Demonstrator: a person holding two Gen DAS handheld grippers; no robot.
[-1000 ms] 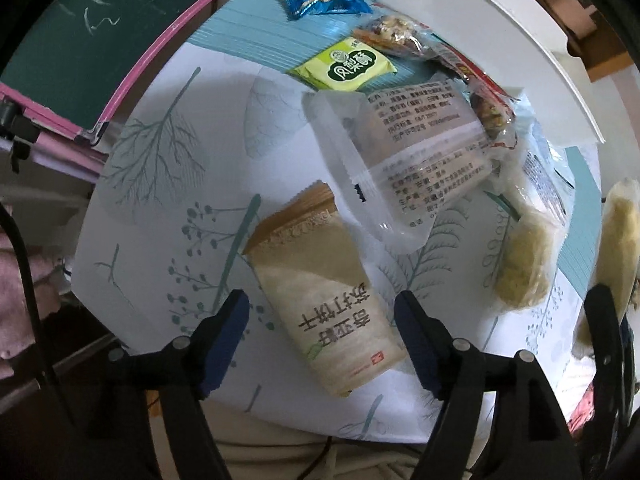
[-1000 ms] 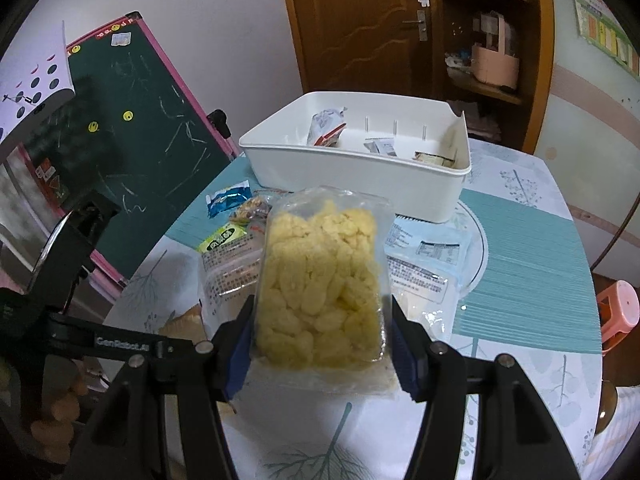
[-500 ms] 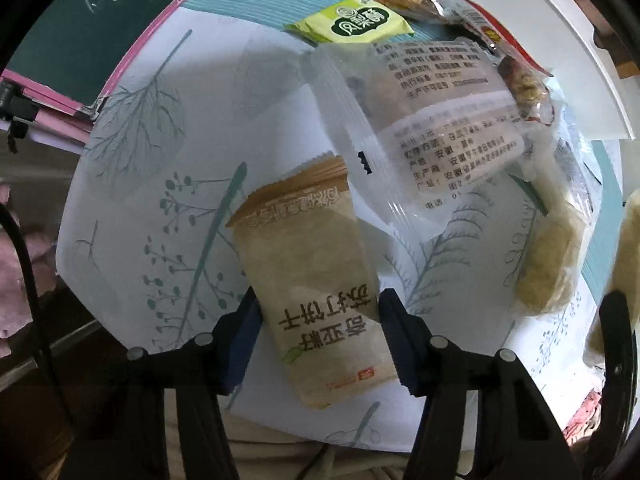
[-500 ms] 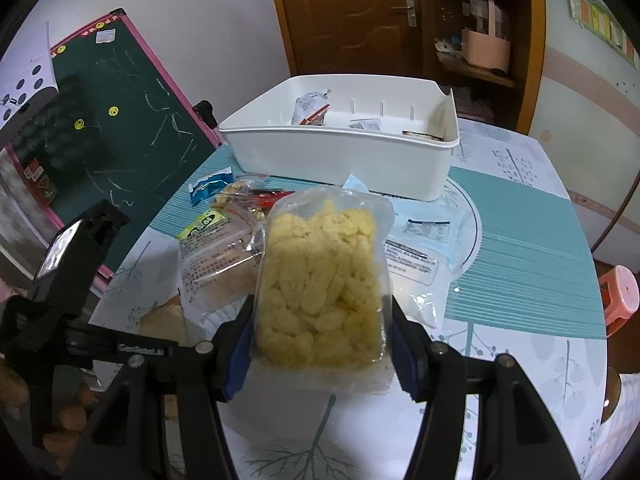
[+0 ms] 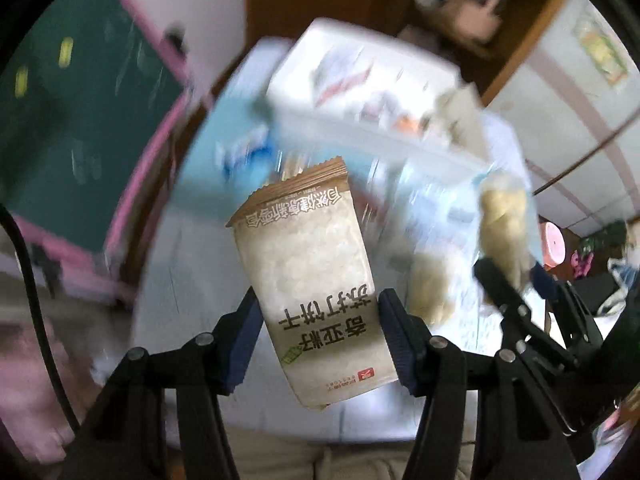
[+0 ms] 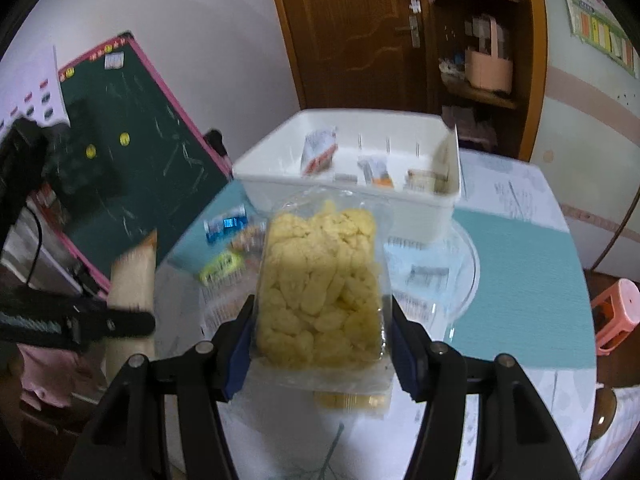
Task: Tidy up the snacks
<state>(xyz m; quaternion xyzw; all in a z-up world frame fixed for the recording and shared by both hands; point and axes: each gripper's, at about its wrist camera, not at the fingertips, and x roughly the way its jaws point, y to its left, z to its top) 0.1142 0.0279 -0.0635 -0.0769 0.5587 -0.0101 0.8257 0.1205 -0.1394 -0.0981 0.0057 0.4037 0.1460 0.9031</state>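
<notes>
Your left tongs are pinching the tan cracker packet by its lower half, both blue pads pressed against its sides, and the packet hangs in the air above the near part of the tabletop. That view is heavily blurred, so the loose snacks below cannot be told apart there.

Your right tongs are clamped on the clear bag of yellow puffs, one pad on each side, the bag held up over the near middle of the tabletop.

The white bin stands toward the far edge of the tabletop, with a few small packets leaning along its back wall. Between the bin and your right tongs, toward the left edge, lie a blue wrapper, a lime-green packet and clear printed bags.

In the right wrist view the left tongs show at the left edge, the tan packet above them.
</notes>
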